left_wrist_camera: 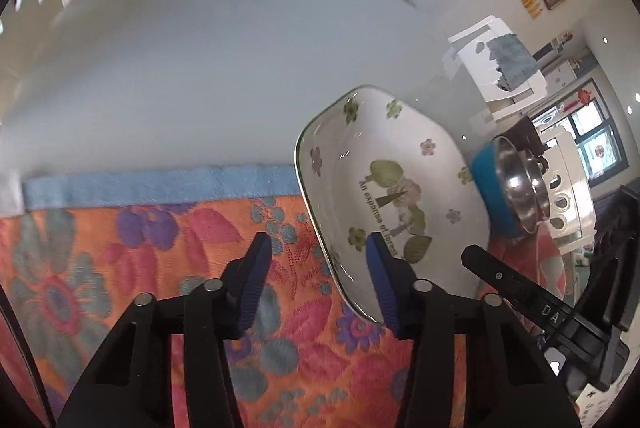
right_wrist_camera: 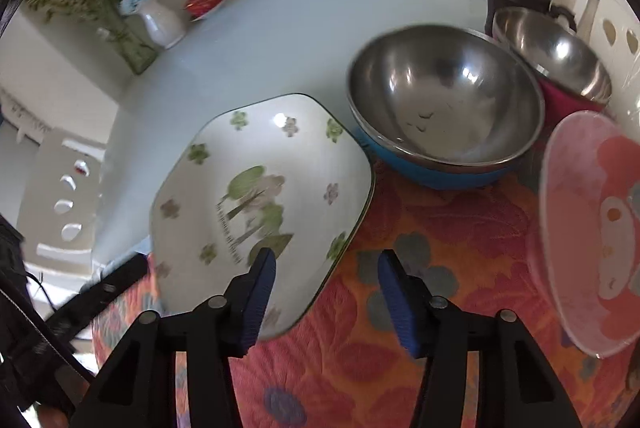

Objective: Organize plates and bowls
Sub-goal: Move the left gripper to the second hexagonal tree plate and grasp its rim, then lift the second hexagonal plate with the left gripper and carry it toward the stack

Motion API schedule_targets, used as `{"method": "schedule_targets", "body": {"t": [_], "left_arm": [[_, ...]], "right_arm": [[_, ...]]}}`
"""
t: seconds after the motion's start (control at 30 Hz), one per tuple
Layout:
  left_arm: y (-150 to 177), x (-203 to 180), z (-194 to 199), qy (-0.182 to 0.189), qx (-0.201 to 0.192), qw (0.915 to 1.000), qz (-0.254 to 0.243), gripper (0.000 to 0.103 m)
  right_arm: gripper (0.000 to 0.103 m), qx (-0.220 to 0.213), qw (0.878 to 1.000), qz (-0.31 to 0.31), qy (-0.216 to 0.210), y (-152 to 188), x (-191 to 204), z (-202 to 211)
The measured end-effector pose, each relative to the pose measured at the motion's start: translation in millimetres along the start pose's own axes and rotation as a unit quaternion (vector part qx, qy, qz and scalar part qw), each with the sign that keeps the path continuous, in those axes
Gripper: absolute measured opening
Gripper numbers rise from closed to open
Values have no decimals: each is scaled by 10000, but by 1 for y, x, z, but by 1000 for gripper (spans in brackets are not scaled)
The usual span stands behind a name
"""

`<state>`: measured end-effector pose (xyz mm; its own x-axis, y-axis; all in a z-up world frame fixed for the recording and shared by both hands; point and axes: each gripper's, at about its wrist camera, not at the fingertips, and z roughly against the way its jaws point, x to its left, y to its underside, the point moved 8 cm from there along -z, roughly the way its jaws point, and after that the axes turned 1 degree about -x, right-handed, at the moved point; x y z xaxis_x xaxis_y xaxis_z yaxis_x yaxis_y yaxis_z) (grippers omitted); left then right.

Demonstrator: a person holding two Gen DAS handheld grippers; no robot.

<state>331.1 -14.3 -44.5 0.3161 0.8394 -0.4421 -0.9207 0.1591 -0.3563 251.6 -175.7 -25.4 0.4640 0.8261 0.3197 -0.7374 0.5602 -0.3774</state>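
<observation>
Both grippers are held with their blue-padded fingers spread and nothing between them. From the left wrist view, the left gripper (left_wrist_camera: 318, 280) hangs over an orange floral cloth (left_wrist_camera: 140, 248) with a light blue border, which lies on a pale blue-grey table (left_wrist_camera: 200, 68). Its right finger overlaps the near part of a white squarish dish (left_wrist_camera: 384, 184) printed with trees, small flowers and a line of text; whether it touches the dish cannot be told. The dish sits at the cloth's edge, partly over the bare table. To the right of it stands a steel bowl with a blue outside (left_wrist_camera: 504, 180), seen almost edge-on, and the other gripper's black body shows at the lower right.

From the right wrist view, the right gripper (right_wrist_camera: 326, 292) hovers over the cloth (right_wrist_camera: 420, 228), its left finger in front of the dish's (right_wrist_camera: 260, 188) near rim. Just right of the dish is the blue steel bowl (right_wrist_camera: 444, 104), close to touching it. Behind that bowl stands a second steel bowl with a red outside (right_wrist_camera: 556, 52). At the far right is a translucent pink plate (right_wrist_camera: 592, 228) with a cartoon figure. A white vase of flowers (right_wrist_camera: 160, 20) stands at the table's far left corner.
</observation>
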Motion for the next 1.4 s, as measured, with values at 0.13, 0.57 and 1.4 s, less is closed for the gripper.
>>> {"method": "schedule_targets", "body": {"t": [0.13, 0.57, 1.4], "left_arm": [[-2, 0, -13, 143, -54, 9998, 123, 42], [-16, -14, -26, -158, -232, 9972, -694, 18], [100, 49, 64, -365, -16, 9991, -225, 19]], "right_arm": [[41, 13, 9999, 114, -13, -3, 1, -15], [27, -406, 9906, 1293, 199, -8, 17, -25], [28, 475, 9472, 3125, -540, 102, 52, 19]]}}
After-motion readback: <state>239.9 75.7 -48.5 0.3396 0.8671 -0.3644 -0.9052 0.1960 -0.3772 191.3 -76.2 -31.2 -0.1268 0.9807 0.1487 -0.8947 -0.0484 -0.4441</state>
